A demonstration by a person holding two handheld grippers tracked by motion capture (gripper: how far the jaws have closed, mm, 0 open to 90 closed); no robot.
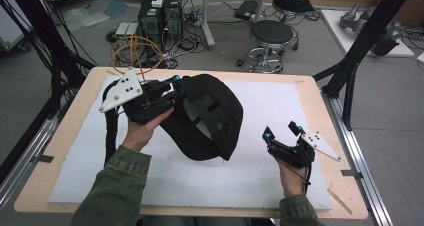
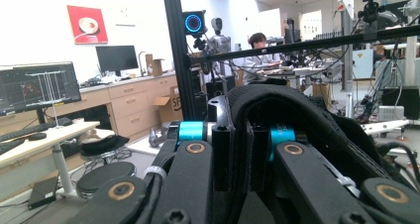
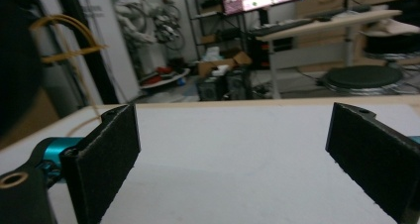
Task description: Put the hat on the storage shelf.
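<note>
A black cap [image 1: 212,117] hangs tilted above the white mat, its inside with a lighter lining turned toward me. My left gripper [image 1: 176,84] is shut on the cap's left rim, held by a hand in a green sleeve. In the left gripper view the cap's [image 2: 302,112] thick black edge is pinched between the jaws of the left gripper [image 2: 238,135]. My right gripper [image 1: 281,130] is held over the right side of the mat, apart from the cap, jaws wide open. In the right gripper view the right gripper [image 3: 237,159] has nothing between its pads, and a dark blur of cap [image 3: 15,60] sits at the left edge.
A white mat [image 1: 260,166] covers most of the wooden table [image 1: 320,111]. Beyond the far edge are a yellow cable loop [image 1: 137,51], computer boxes [image 1: 160,16] and a black stool [image 1: 271,36]. Black frame posts [image 1: 370,31] stand at both sides.
</note>
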